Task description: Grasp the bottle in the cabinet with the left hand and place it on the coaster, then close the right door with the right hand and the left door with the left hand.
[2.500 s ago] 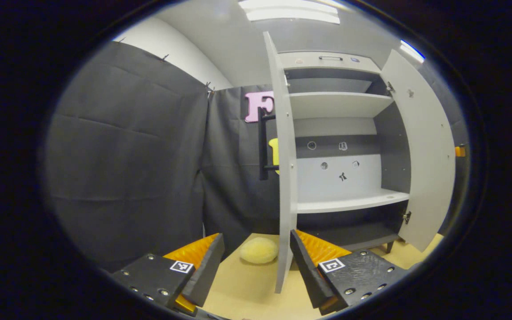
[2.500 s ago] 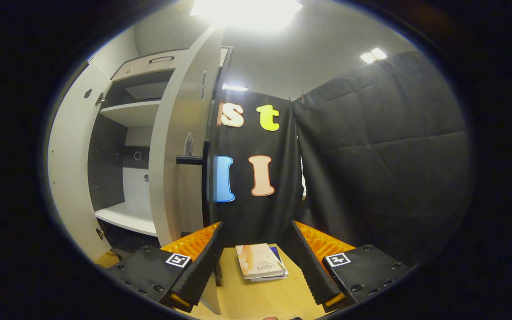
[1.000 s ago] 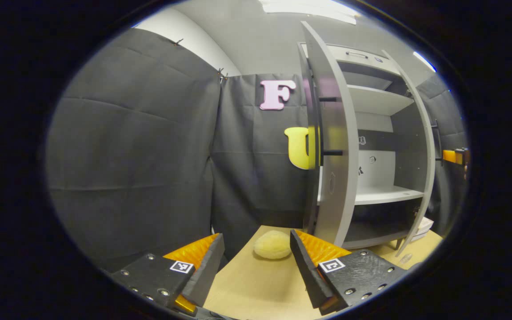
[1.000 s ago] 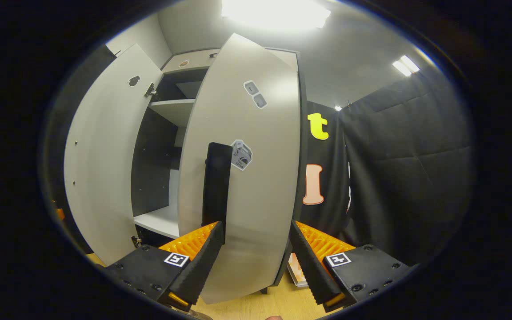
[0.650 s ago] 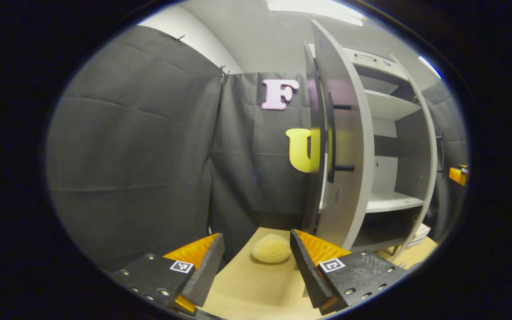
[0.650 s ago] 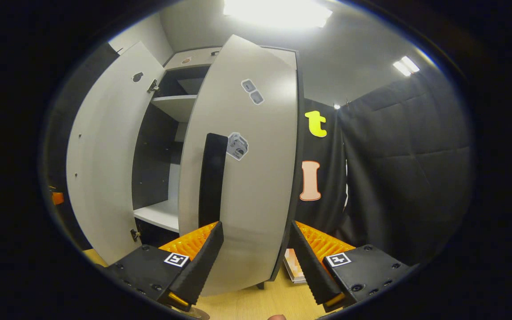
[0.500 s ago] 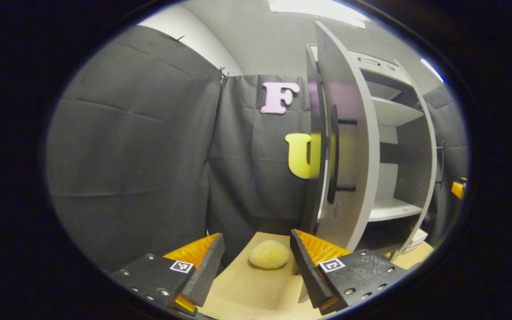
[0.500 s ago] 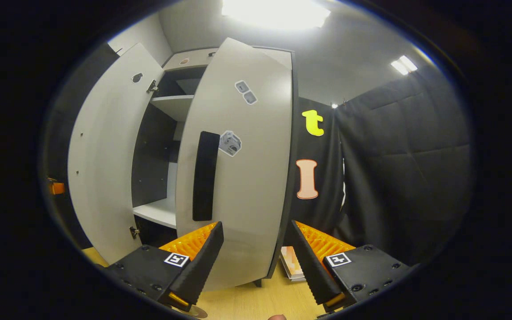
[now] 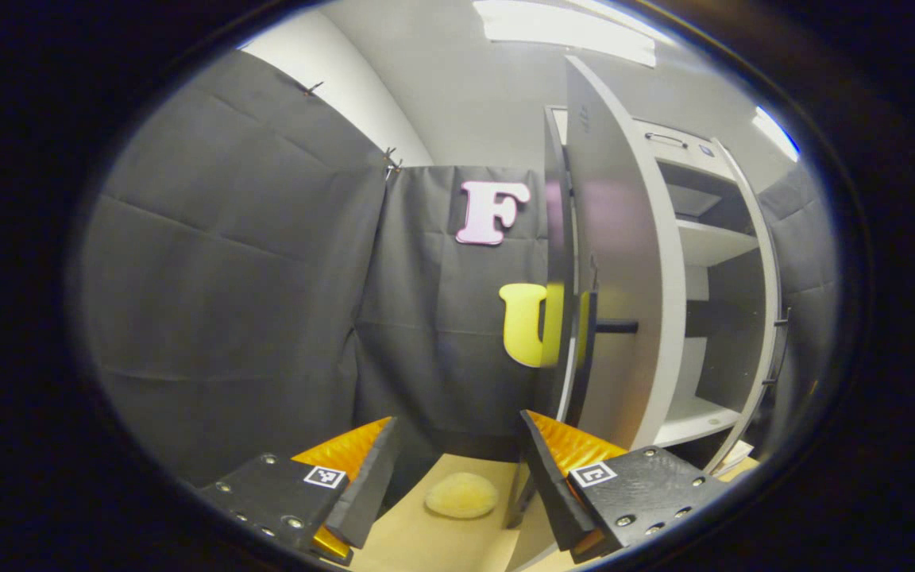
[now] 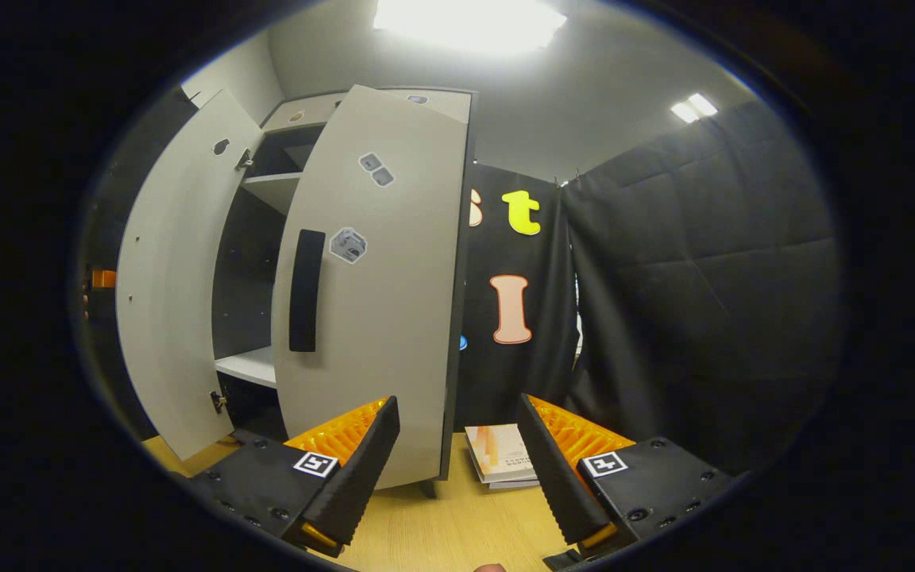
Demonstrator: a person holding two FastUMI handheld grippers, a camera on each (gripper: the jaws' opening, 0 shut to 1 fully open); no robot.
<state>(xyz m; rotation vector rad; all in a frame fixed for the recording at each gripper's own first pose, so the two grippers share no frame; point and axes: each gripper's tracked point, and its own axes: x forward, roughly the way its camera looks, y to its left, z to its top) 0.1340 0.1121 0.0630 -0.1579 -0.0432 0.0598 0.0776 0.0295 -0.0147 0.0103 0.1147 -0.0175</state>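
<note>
In the right gripper view the tall cabinet (image 10: 267,183) stands on the wooden worktop (image 10: 434,528) with its right door (image 10: 378,278) swung partly across the shelves and its left door (image 10: 167,278) wide open to the left. A stack of books (image 10: 501,461) lies on the worktop just right of the cabinet's foot. In the left gripper view a round sponge (image 9: 461,495) lies on the worktop left of the cabinet, near the cloth wall (image 9: 235,278).
</note>
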